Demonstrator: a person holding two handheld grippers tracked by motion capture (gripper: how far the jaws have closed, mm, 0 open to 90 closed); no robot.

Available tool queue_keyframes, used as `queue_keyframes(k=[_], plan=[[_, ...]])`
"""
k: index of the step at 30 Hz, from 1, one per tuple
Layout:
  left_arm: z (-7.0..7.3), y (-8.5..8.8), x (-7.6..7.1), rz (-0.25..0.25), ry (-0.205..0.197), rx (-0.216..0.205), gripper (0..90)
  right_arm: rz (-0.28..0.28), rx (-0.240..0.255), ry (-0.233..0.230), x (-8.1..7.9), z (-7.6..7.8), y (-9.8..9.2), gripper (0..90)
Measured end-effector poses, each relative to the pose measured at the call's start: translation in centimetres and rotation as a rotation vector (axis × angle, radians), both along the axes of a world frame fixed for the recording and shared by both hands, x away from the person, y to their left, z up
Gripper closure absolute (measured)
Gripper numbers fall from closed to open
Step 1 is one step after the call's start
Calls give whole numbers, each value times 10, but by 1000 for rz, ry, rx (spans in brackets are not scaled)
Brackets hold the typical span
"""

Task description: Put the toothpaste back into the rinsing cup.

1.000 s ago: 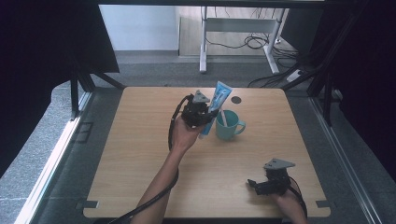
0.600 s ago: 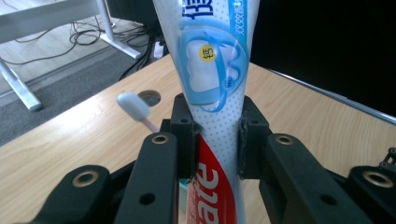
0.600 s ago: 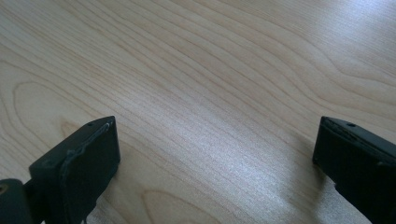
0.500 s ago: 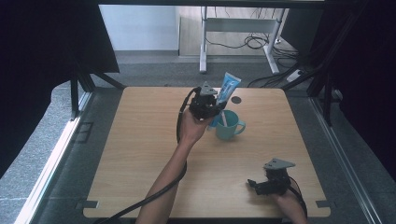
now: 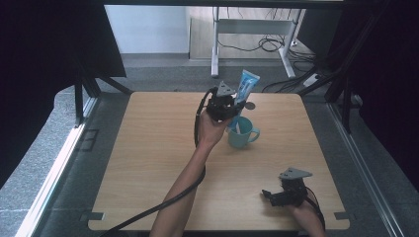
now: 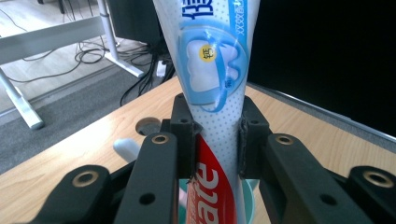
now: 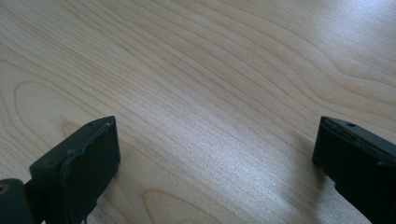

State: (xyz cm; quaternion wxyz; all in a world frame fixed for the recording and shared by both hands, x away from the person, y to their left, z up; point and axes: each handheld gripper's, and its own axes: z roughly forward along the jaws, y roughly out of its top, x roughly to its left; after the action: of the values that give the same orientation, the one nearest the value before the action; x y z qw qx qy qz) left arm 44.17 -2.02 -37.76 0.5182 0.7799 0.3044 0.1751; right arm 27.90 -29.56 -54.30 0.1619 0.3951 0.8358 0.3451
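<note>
Two grippers are in your hands: nearest you, the right gripper (image 5: pixel 269 194) rests low by the near edge of the wooden table (image 5: pixel 148 163), jaws spread wide over bare wood. Farther off, your left gripper (image 6: pixel 217 140) clamps a toothpaste tube (image 6: pixel 210 70) above the teal mug (image 5: pixel 241 132), its flat end tilted up and away

left gripper (image 5: pixel 232 109): black body, grey three-cornered plate on top, thick black cable trailing from it | jaws: matte black, flat pads, brass-ringed screw holes along the arms | right gripper (image 5: pixel 269 194): black, same grey plate, black cable looped just beside it | forearms: bare, no sleeves
</note>
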Motion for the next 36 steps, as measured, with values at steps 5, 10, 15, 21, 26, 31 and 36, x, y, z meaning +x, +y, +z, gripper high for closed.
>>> queue_keyframes(k=[5,10,15,21,26,31,36], plan=[[-2,-8,5,8,-11,-3,733,1,0,0,0,0,0,3],[-7,-14,10,20,-25,-17,733,2,1,-1,0,0,0,4],[-14,-20,14,32,-39,-17,733,3,2,-1,0,0,0,5],[-21,-25,18,36,-37,-32,733,5,2,-2,0,0,0,6],[-30,-28,19,39,-39,-31,732,5,3,-1,0,0,0,7],[-39,-29,18,44,-46,-33,732,7,3,-2,0,0,0,7],[-48,-29,16,42,-50,-41,731,7,3,-2,0,0,0,8]])
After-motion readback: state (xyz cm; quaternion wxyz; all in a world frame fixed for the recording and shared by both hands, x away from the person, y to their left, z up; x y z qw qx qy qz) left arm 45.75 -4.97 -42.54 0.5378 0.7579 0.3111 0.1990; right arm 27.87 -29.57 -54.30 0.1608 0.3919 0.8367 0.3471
